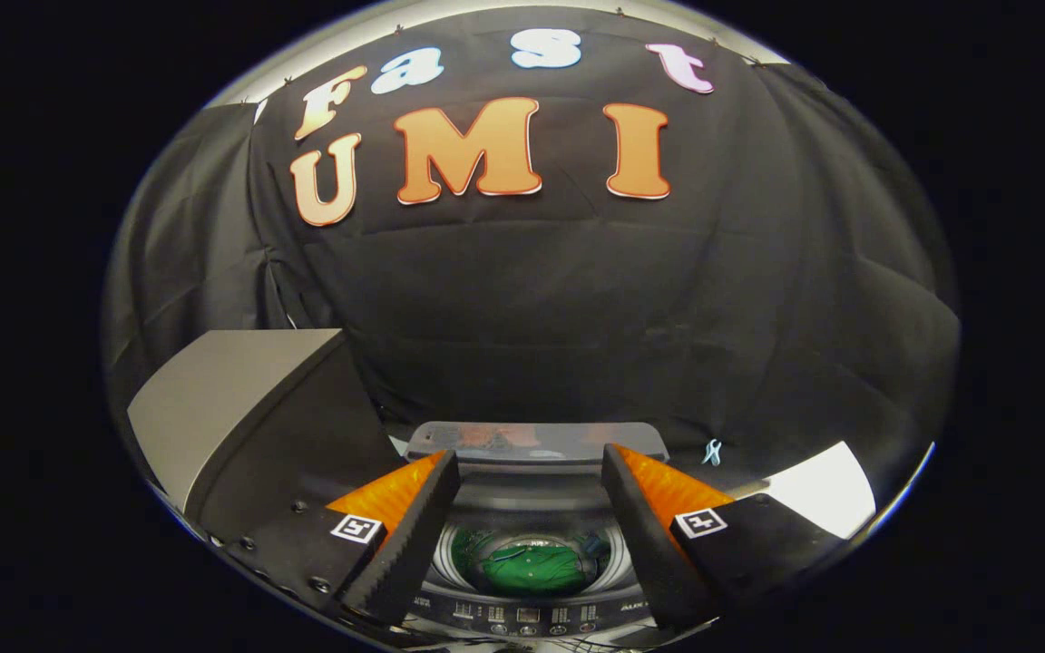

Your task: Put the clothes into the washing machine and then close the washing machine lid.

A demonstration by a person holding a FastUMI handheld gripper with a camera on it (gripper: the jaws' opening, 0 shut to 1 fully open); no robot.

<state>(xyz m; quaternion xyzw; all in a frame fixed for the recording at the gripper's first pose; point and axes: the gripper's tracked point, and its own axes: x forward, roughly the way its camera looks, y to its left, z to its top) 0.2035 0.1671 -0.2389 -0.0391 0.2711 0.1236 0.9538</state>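
We look down along the gripper [530, 508] toward a top-loading washing machine [532, 603] that sits just ahead of and below the fingers. Fingers [409, 535] spread wide apart, nothing between them, nothing touched. Through the gap we see straight into the drum opening.

The clothes [533, 570], a green garment, lie inside the drum, bunched at the bottom. Some pale marks show on the fabric; we cannot make out what they are at this size.

The washing machine lid [536, 441] stands raised at the back of the machine, beyond the fingertips, its translucent panel facing us and catching reflections. Lid not closed.

The control panel [527, 615] runs along the near edge of the machine, between the finger bases, with a row of small buttons.

To the left, a grey box-like object [214, 399] stands beside the machine, partly behind the left finger. To the right, a white surface [826, 494] shows past the right finger. Black cloth [577, 299] hangs behind everything.
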